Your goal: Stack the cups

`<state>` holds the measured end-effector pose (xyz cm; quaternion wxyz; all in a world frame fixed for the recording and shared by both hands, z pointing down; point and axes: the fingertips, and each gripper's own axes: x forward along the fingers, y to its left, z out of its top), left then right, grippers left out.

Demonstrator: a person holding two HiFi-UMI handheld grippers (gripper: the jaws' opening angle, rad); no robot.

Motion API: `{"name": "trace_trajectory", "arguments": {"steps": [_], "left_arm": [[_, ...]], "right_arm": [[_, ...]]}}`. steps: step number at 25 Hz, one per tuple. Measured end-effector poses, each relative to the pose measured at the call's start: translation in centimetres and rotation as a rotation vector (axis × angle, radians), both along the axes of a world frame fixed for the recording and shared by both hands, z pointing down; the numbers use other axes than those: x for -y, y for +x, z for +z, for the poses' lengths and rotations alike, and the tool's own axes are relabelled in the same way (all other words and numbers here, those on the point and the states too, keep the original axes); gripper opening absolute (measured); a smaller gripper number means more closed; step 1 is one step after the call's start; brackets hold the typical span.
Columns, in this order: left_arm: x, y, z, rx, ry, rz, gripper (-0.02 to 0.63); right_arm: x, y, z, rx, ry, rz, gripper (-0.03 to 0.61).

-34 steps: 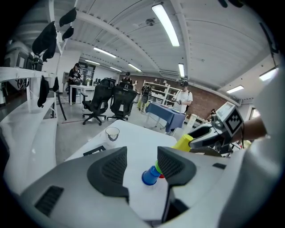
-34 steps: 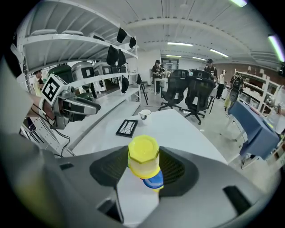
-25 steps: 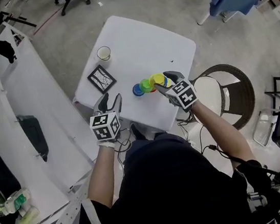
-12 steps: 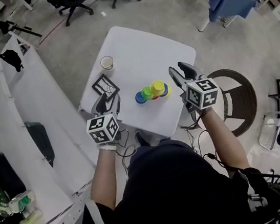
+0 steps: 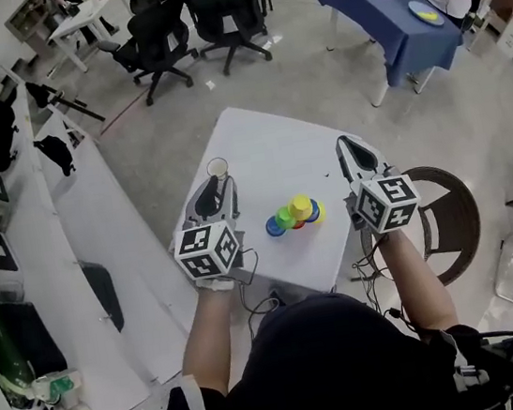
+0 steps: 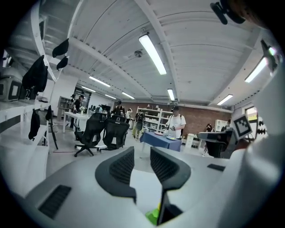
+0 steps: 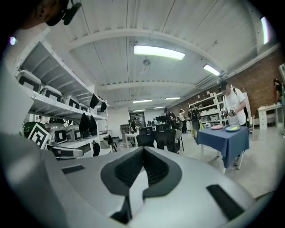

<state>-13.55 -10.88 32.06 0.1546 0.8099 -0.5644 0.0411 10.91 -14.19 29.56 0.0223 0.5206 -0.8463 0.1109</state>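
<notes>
The coloured cups sit bunched together on the white table: blue, green, yellow, and a bit of red. My left gripper is held up to their left, apart from them. Its jaws have just been closing, and a narrow gap with nothing in it still shows in the left gripper view. A sliver of green cup peeks out below those jaws. My right gripper is raised to the right of the cups. Its jaws have just closed and its tips meet on nothing in the right gripper view.
A paper cup stands near the table's left edge, just beyond the left gripper. A round dark chair is at the right and a white shelf at the left. Office chairs and a blue-covered table lie farther off.
Both grippers have risen away from the cups and now point nearly level. The right jaws went from open to shut and the left jaws narrowed. The head view tilted up, showing more of the room.
</notes>
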Motion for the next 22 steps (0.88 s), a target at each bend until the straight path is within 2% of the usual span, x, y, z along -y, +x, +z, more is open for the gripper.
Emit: {"name": "trace_trajectory", "arguments": {"steps": [4,7,11,16,22], "left_arm": [[-0.2,0.6,-5.0,0.028,0.123,0.005,0.031],[-0.4,1.3,-8.1,0.055,0.185,0.031,0.020],[-0.5,1.7,-11.4,0.027,0.263,0.045,0.018],[-1.0,1.7,-12.6,0.051,0.305,0.036,0.020],[-0.8,0.7,-11.5,0.029,0.275,0.005,0.020]], "right_arm": [[-0.7,0.2,-4.2,-0.060,0.110,0.028,0.000],[-1.4,0.3,-7.1,-0.095,0.191,0.045,-0.001],[-2.3,-1.0,-8.8,-0.163,0.287,-0.033,-0.002],[-2.9,-1.0,-9.4,-0.154,0.291,-0.036,-0.002],[-2.6,-0.5,-9.4,-0.140,0.274,-0.018,-0.002]]}}
